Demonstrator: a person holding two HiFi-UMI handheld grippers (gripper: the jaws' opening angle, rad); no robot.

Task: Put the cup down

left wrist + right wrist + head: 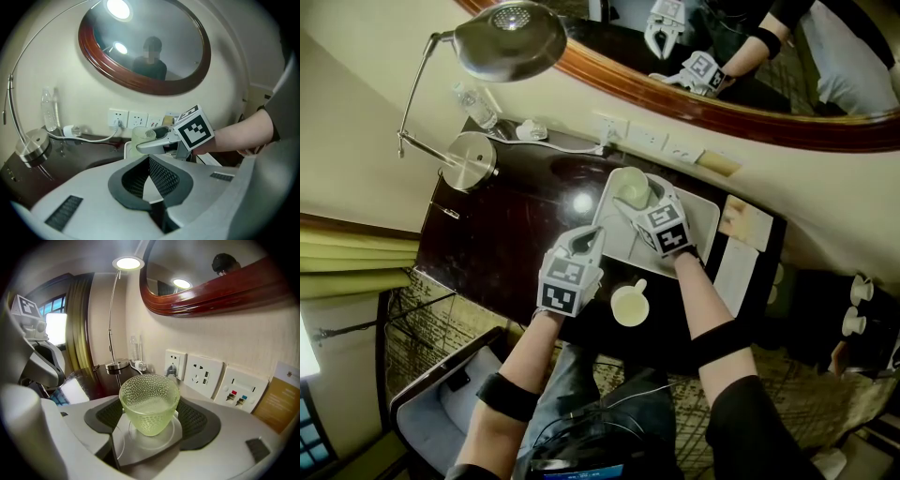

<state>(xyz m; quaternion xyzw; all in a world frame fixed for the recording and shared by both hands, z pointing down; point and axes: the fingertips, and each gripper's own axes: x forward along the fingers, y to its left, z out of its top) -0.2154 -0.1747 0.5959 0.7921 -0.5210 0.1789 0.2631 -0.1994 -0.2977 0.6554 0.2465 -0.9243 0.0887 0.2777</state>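
Note:
A pale green dimpled glass cup (630, 187) (150, 399) stands upright on a round recess at the far left of the white tray (705, 217) (140, 453). My right gripper (635, 194) (150, 422) straddles it, jaws wide, and its pads sit close beside the cup's sides without a clear press. My left gripper (585, 240) (149, 161) is shut and empty, hovering just off the tray's near left edge. In the left gripper view the right gripper (154, 140) reaches in from the right to the cup (139, 135).
A second pale green cup with a handle (630, 305) sits on the dark table (506, 234) near its front edge. A desk lamp (511, 42) with its round base (471, 159), a water bottle (478, 105) and wall sockets (204, 371) line the back.

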